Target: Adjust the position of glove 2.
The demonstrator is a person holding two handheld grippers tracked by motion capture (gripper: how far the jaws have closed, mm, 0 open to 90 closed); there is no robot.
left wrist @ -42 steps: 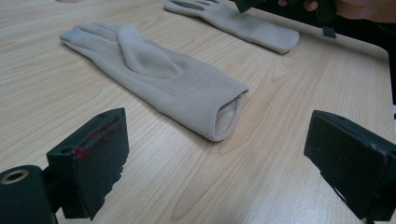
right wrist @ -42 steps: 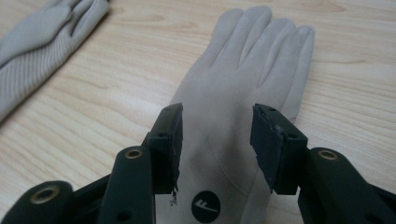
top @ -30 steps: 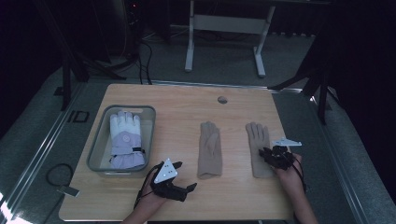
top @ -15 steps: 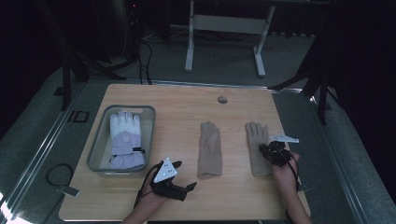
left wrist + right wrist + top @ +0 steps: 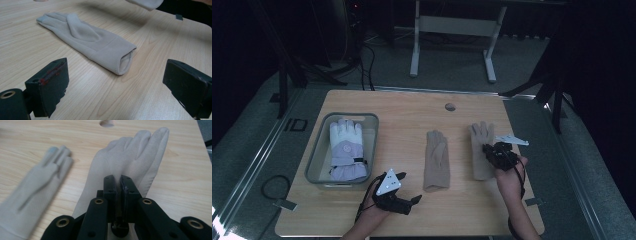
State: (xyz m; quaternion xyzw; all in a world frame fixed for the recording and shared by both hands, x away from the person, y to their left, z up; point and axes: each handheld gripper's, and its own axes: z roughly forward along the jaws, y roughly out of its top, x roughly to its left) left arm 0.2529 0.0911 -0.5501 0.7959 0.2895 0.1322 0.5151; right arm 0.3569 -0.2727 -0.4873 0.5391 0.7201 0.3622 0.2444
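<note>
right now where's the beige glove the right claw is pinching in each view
High view: pinched glove right of centre, under the right claw.
Left gripper view: its cuff at the top edge, off the table.
Right gripper view: centre, fingers pointing up, claw closed on it.
Shared landmark: the other beige glove, flat on the table.

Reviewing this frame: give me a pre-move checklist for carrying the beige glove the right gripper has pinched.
1. Right gripper shut on the right beige glove: ok, jaws together with fabric between them.
2. Glove fully off the table: cannot tell.
3. Left gripper open and not in the way: ok, jaws wide, resting near the table's front edge.
4. Middle beige glove lies flat, apart from the held one: ok.
5. Grey bin has room: cannot tell, a white glove already lies in it.
</note>
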